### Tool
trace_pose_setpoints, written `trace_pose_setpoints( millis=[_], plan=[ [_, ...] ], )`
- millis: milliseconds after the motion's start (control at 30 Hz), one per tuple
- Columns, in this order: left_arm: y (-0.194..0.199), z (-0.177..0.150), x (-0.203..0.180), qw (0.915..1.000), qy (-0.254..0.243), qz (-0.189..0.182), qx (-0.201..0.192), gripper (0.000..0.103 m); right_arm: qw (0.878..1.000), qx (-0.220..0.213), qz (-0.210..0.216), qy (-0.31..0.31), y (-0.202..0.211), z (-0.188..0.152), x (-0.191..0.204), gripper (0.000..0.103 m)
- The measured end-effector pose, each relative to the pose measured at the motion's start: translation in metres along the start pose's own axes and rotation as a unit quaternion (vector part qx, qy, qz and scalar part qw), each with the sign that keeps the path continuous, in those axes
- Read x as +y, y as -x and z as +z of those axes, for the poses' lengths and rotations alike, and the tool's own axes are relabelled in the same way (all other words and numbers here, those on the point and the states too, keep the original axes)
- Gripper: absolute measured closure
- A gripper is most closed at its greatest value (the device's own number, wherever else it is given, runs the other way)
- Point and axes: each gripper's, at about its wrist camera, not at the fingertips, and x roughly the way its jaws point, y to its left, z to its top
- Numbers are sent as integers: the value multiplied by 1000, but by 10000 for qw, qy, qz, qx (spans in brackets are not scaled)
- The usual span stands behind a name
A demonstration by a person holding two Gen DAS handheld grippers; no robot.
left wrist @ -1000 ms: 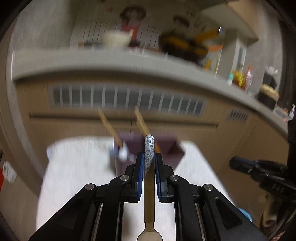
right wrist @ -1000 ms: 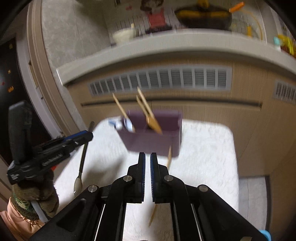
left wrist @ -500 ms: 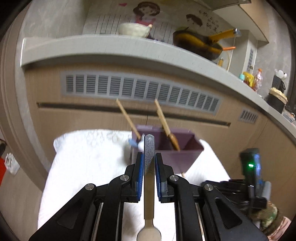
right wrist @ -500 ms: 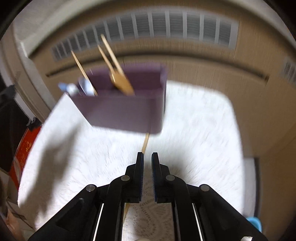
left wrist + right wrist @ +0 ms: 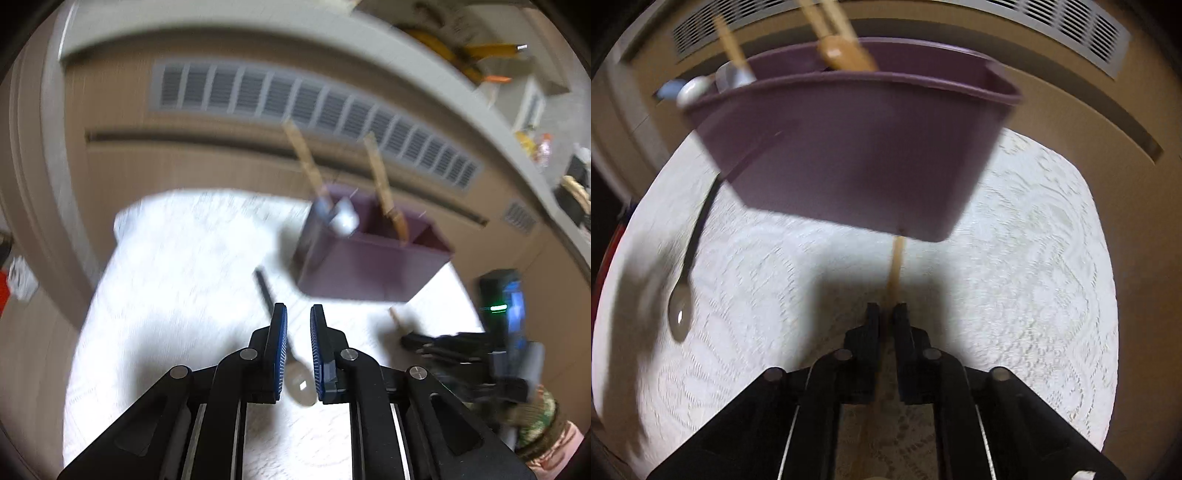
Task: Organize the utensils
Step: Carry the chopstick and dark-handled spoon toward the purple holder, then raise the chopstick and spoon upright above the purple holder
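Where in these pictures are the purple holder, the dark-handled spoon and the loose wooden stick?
purple holder (image 5: 849, 147): right wrist view, on its front wall.
dark-handled spoon (image 5: 679, 306): right wrist view, on its shiny bowl.
wooden stick (image 5: 896, 266): right wrist view, on the bare shaft lying on the cloth.

One purple caddy (image 5: 849, 147) is standing on one white lace cloth (image 5: 1034, 258). Three wooden handles are sticking up out of the caddy: one at the left end (image 5: 304, 158), and a pair (image 5: 827, 22) rising close together from the middle (in the left wrist view this pair is blurring into a single stick). Two pale rounded utensil ends (image 5: 698, 88) are showing at the caddy's left end, though blur is making their kind hard to tell. One metal spoon with a dark handle (image 5: 681, 306) is lying on the cloth. One wooden stick (image 5: 895, 266) is lying there as well, running out from under the caddy. Two grippers are showing, the left one (image 5: 298, 314) and the right one (image 5: 885, 308).
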Motion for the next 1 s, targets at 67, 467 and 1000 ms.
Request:
trace_pose_setpoints(
  millis=[67,467,1000],
  plan=[
    [-19,-3,10,9989,243,20,388,87,9994,17,350,-33,6,-3,0,96],
    [-140,38,11,9824,486,1048,1468,66,9884,-858,1248,-101,89,-8,-12,96],
    [-23,-14,-23,9984,-114,434,346,91,9825,-1277,1294,-406,118,-38,-29,96]
  ],
)
